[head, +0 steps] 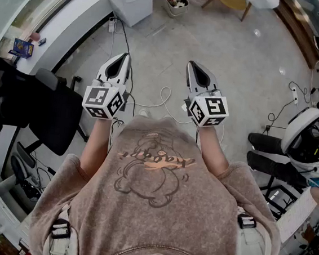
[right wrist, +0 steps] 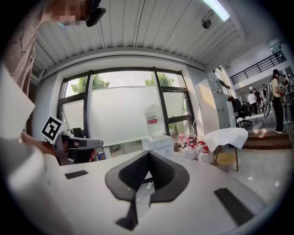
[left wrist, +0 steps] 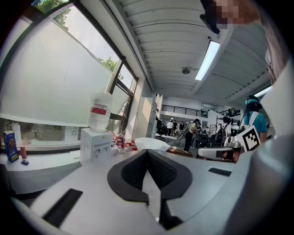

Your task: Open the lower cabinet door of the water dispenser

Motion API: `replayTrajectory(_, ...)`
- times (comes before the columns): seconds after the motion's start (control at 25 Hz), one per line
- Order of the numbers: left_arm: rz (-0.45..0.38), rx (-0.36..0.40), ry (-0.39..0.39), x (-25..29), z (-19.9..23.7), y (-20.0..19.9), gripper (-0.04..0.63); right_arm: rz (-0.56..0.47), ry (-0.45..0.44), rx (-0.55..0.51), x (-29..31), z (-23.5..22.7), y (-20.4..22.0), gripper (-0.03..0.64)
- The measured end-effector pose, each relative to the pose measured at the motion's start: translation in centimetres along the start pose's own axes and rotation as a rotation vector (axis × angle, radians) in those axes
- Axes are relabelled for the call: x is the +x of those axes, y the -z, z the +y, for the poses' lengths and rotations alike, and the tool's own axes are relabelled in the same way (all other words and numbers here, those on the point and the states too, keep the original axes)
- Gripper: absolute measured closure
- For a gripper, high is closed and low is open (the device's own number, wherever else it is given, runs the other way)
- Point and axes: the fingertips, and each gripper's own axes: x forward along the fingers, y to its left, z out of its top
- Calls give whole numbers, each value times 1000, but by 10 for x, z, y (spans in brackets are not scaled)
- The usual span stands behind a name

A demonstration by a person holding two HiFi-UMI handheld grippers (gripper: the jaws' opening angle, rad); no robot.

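The white water dispenser (head: 131, 0) stands far ahead on the floor by the window ledge. In the left gripper view the water dispenser (left wrist: 95, 145) carries a clear bottle (left wrist: 99, 110) on top. It shows again in the right gripper view as the dispenser (right wrist: 159, 144) past the jaw tips. Its lower cabinet door is hidden behind the gripper bodies. My left gripper (head: 121, 59) and right gripper (head: 193, 67) are held side by side in front of my chest, both well short of the dispenser. Both point roughly level, with jaws shut and nothing between them.
A black office chair (head: 54, 113) stands at my left. White cables (head: 163, 99) trail over the floor between me and the dispenser. A small bin (head: 175, 0) sits beside the dispenser. A stool under a white cloth (right wrist: 227, 137) and red-capped bottles (right wrist: 191, 140) stand right of it.
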Motion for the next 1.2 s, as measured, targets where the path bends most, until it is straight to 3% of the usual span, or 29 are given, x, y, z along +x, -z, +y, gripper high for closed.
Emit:
replayTrajectory(0.68, 24, 8, 93, 16, 51, 6, 578, 20, 33, 37, 44, 35, 25, 611)
replayTrajectory(1.2, 23, 0, 98, 58, 78, 4, 578, 41, 26, 31, 92, 16, 17, 611)
